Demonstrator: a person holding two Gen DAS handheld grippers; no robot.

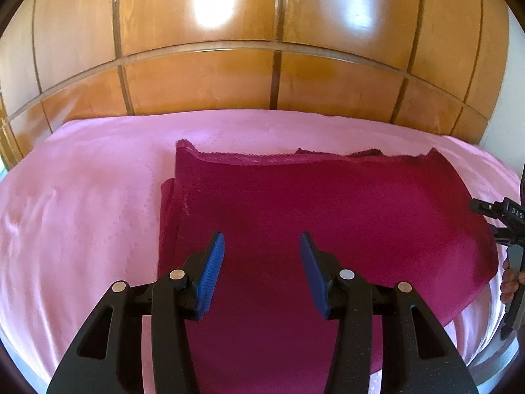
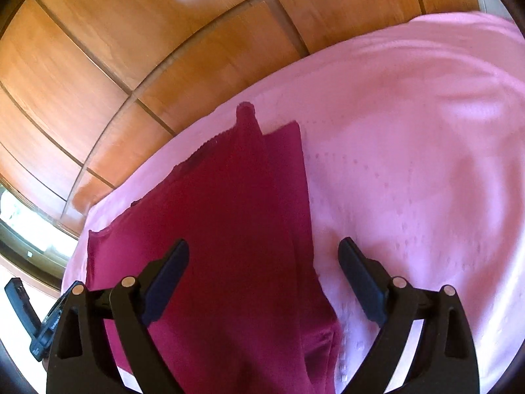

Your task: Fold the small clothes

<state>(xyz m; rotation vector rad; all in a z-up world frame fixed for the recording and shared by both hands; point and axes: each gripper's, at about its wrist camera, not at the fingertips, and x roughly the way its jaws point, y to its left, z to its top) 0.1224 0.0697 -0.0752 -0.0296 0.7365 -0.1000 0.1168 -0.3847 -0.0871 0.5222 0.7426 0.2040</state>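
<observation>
Cloth: maroon garment [image 1: 295,203] is laid folded on pink bed [image 1: 82,180].
Left claw [image 1: 262,246]: released, held over it.
Right claw [image 2: 264,257]: released, empty.

the folded garment [image 1: 295,203] lies on the bed [image 1: 82,197], with the wooden wardrobe [image 1: 197,75] behind it. the left tongs [image 1: 262,246] hang above its near part; the right tongs [image 2: 264,256] straddle its right edge.

Ahead of me stands a glossy wooden wardrobe [image 1: 203,75], its orange-brown panels split by thin pale strips, with two bright patches of light glaring off its upper doors. A bed under a pink bedspread [image 1: 82,197] runs up to it. Daylight comes through a window [image 2: 19,220] low on my right view's left edge.
</observation>
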